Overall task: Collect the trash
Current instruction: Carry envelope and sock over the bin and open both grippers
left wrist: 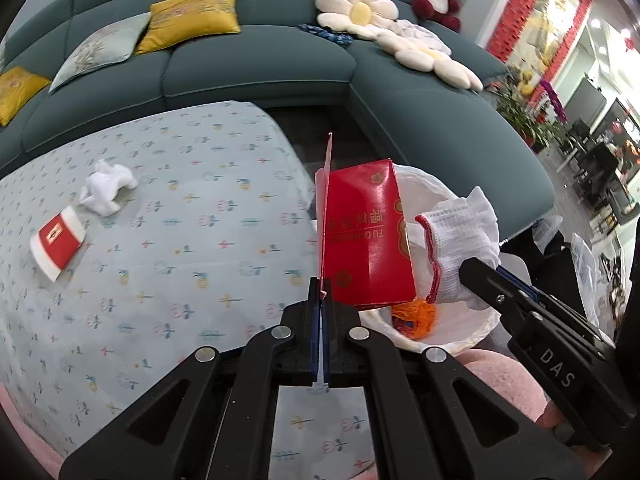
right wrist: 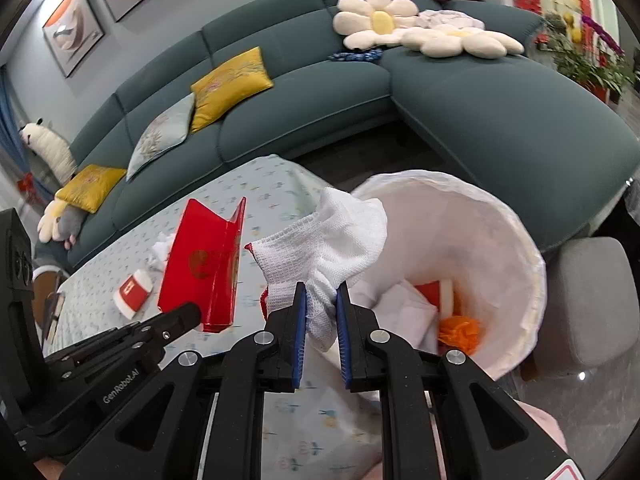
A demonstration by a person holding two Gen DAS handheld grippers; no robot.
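Right, my left tool (left wrist: 320, 300) is clamped tight on the edge of a red paper box (left wrist: 366, 236), folded open and held up just beside the bin. My right tool (right wrist: 321, 300) pinches a white knitted glove (right wrist: 328, 236) with a red cuff, jaws nearly closed on the bunched fabric, over the near rim of the white-lined trash bin (right wrist: 516, 240). Down inside the bin I see an orange scrap (right wrist: 460, 330) and some white paper. Further out on the worktop (left wrist: 180, 240), a crumpled white tissue (left wrist: 106, 192) and a small red-and-white packet (left wrist: 58, 242) lie near each other. Beyond them, the teal sofa (left wrist: 260, 68) with yellow cushions.
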